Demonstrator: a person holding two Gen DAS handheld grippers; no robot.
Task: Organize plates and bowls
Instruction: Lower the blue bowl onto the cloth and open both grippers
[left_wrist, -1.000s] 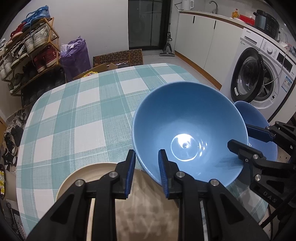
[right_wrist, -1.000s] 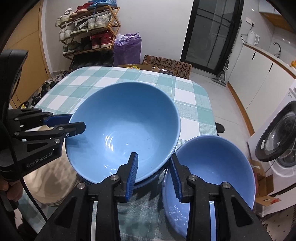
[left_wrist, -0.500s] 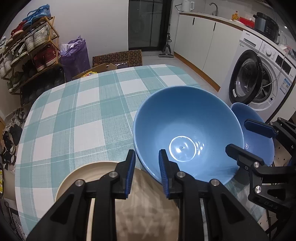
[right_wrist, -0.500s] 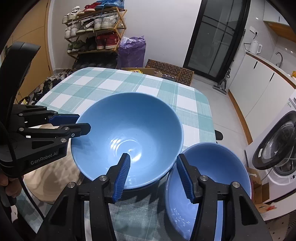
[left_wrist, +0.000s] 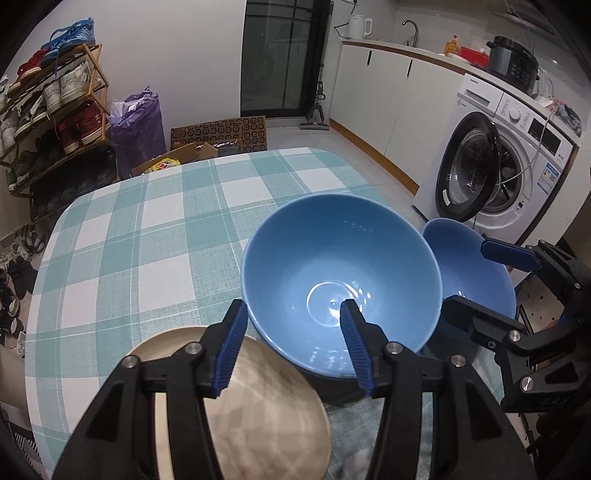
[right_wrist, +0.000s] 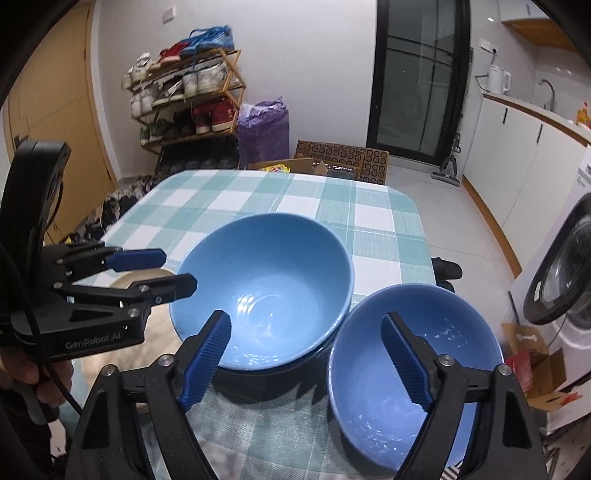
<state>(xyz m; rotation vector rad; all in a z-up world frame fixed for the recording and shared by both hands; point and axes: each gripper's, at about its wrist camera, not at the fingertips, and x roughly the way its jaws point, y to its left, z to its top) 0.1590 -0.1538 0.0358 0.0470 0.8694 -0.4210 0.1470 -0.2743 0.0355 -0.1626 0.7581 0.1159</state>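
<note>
Table: checked teal-and-white cloth (left_wrist: 155, 236) covers it; all the dishes sit at its near end.
Large bowl: blue, upright (left_wrist: 340, 280), at the middle of the near edge, resting on something dark underneath that I cannot make out.
Small bowl: blue, upright (right_wrist: 413, 354), just to the right of the large bowl at the table's near right corner; rims touching or nearly so, I cannot tell which.
Plate: beige (left_wrist: 258, 398), flat on the cloth at near left, its right edge tucked under the large bowl's side.
Left claw: (left_wrist: 291, 347) jaws opening, partway apart; the large bowl's near-left rim lies between them, one blue pad outside the wall and one inside, with a visible gap to the rim. Holding nothing.
Right claw: (right_wrist: 306, 362) jaws opening, already wide; they straddle the spot where the two bowls meet, left pad over the large bowl's inside, right pad over the small bowl's inside. No pad pressing on either rim.
Hand: part of one (right_wrist: 22, 369) shows at the far left of the right-hand view, gripping the left claw's handle.
Surroundings: shoe rack (right_wrist: 184, 96) and purple bag (right_wrist: 264, 129) beyond the far end of the table; washing machine (left_wrist: 495, 162) to the right.
</note>
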